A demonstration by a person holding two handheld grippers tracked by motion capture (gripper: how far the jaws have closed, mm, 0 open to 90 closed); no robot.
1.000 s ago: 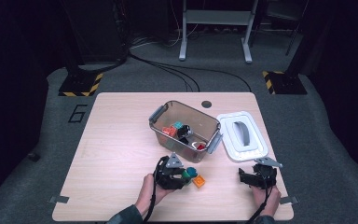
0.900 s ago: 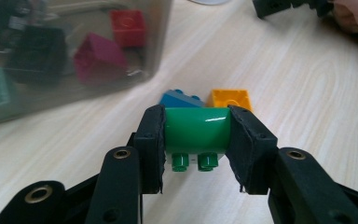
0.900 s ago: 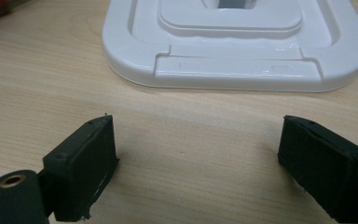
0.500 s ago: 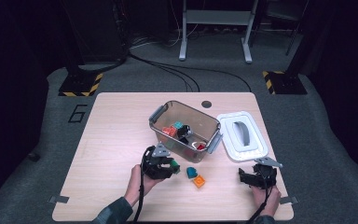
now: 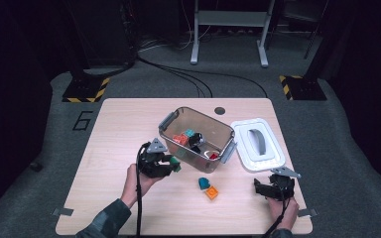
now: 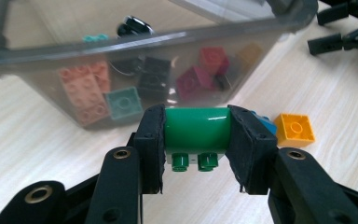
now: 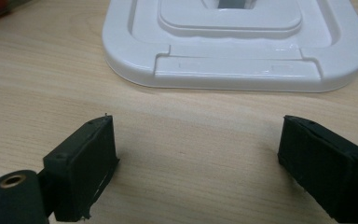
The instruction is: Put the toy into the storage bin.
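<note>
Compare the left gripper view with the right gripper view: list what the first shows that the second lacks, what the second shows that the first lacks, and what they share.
Left gripper view alone: the left gripper shut on a green brick, a clear bin of bricks behind it, and an orange brick and a blue piece on the table.
Right gripper view alone: the white lid lying flat, beyond the right gripper, whose fingers are wide apart on nothing.
Shared: the light wooden table and two black fingers rising from the bottom.

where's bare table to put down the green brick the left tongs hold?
Free: the wide strip left of the bin, and the near edge between the two hands. Crowded: by the blue brick and orange brick, and around the lid.
</note>
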